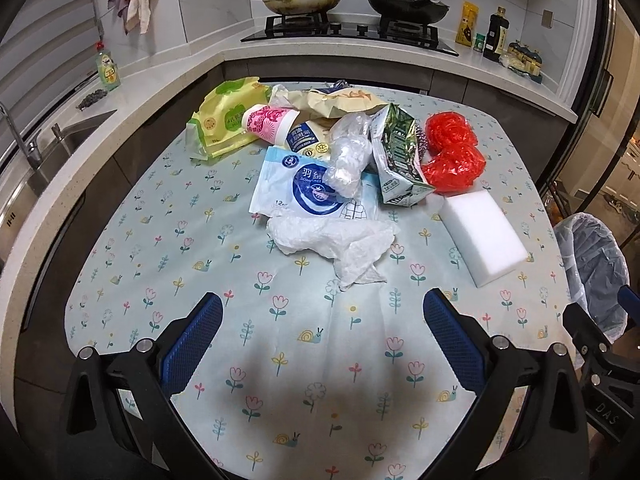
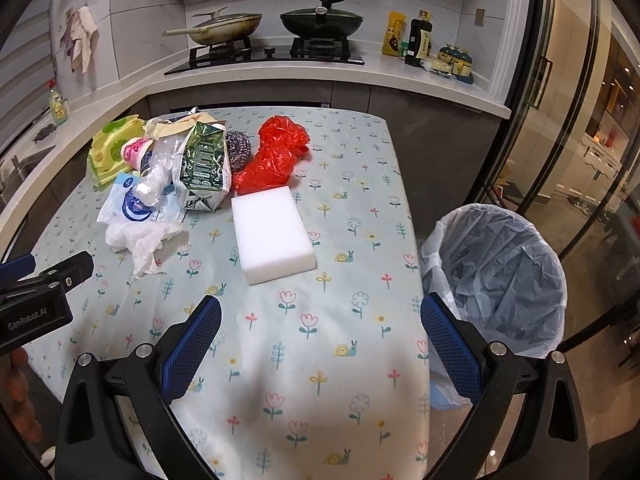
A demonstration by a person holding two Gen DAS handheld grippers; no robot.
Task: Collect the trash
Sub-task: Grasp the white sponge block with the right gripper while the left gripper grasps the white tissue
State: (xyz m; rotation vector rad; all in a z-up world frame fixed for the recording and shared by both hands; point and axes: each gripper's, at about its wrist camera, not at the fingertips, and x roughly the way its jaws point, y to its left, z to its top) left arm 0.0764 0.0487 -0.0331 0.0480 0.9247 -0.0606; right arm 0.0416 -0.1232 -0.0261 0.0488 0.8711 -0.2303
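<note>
A pile of trash lies at the far side of the flowered table [image 1: 280, 360]: a crumpled white tissue [image 1: 336, 240], a blue-white wipes pack [image 1: 296, 188], a clear plastic wad [image 1: 348, 156], a green carton [image 1: 396, 156], a red plastic bag [image 1: 452, 152], a pink cup [image 1: 268, 124] and a yellow-green pack [image 1: 228, 120]. A white sponge block [image 1: 484, 236] lies to the right. My left gripper [image 1: 322, 320] is open and empty, short of the tissue. My right gripper [image 2: 320, 324] is open and empty, near the sponge block [image 2: 272, 232]. The lined trash bin [image 2: 500, 280] stands right of the table.
A counter with sink [image 1: 60, 136] runs along the left. A stove with two pans [image 1: 344, 4] and several bottles [image 1: 496, 36] sits behind the table. A steel scourer [image 2: 238, 148] lies by the carton. Glass doors [image 2: 580, 120] are on the right.
</note>
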